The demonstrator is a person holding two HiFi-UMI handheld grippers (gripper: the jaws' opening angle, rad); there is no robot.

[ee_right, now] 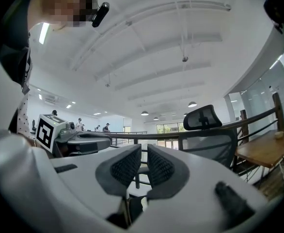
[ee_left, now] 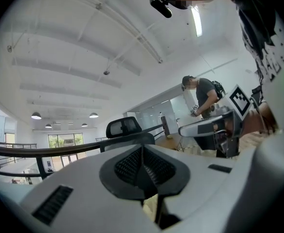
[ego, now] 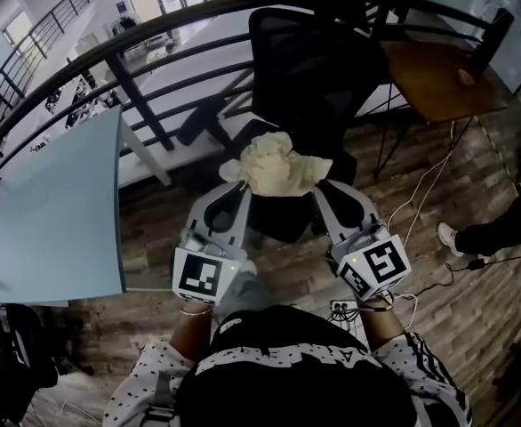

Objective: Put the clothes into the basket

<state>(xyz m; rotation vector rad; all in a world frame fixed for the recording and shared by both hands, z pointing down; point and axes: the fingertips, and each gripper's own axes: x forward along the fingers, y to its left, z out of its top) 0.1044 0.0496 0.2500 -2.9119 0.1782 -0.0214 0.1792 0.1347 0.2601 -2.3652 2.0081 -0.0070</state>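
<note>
A bunched cream cloth (ego: 276, 167) hangs between my two grippers, above the seat of a black office chair (ego: 314, 69). My left gripper (ego: 241, 187) grips its left side and my right gripper (ego: 321, 189) its right side, both pointing level toward the chair. In the left gripper view the left gripper (ee_left: 143, 166) has its jaws pressed together, and a strip of cream cloth (ee_left: 150, 208) shows just under them. The right gripper (ee_right: 143, 169) has its pads almost touching, with only a thin slit between them. Each gripper appears in the other's view, at the side.
A dark curved railing (ego: 154, 38) runs behind the chair. A pale blue table top (ego: 60, 212) lies to the left and a wooden table (ego: 438, 78) at the back right. Cables (ego: 420, 194) trail over the wood floor, and a person's leg (ego: 487, 234) stands at the right edge.
</note>
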